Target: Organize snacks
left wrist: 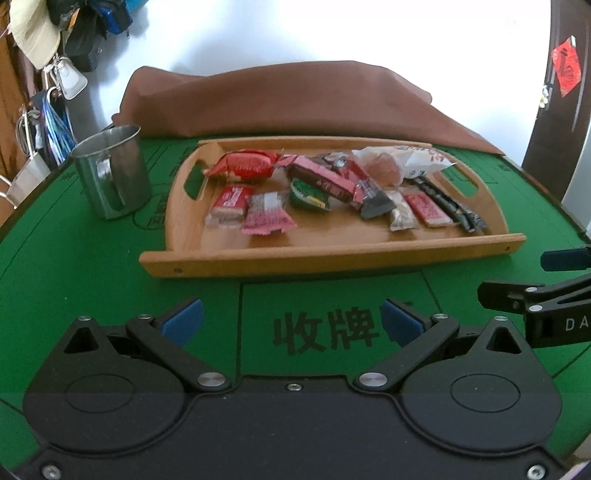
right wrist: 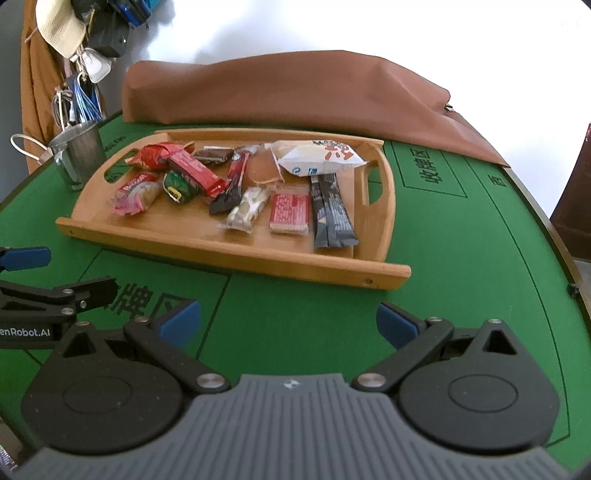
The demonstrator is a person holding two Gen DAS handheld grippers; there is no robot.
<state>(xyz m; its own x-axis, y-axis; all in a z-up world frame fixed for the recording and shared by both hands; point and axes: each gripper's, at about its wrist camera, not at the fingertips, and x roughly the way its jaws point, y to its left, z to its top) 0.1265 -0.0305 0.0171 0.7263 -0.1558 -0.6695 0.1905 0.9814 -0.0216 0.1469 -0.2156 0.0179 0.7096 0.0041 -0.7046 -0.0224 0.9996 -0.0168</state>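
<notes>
A wooden tray (left wrist: 332, 254) (right wrist: 229, 254) rests on the green table and holds several wrapped snacks. Among them are a red candy wrapper (left wrist: 243, 164), a pink wafer pack (left wrist: 267, 214), a green packet (left wrist: 308, 194) (right wrist: 179, 186), a white bag (left wrist: 417, 158) (right wrist: 321, 155) and black sticks (left wrist: 454, 206) (right wrist: 332, 214). My left gripper (left wrist: 293, 319) hovers open over the table just in front of the tray, with nothing between its blue pads. My right gripper (right wrist: 288, 319) is open too, near the tray's front right corner. Each gripper shows at the edge of the other's view.
A steel mug (left wrist: 112, 173) (right wrist: 79, 157) stands left of the tray. A brown cloth (left wrist: 303, 99) (right wrist: 295, 88) is heaped behind it at the table's far edge. Bags and a hat (left wrist: 33, 33) hang at the far left. A dark door (left wrist: 561, 110) stands at right.
</notes>
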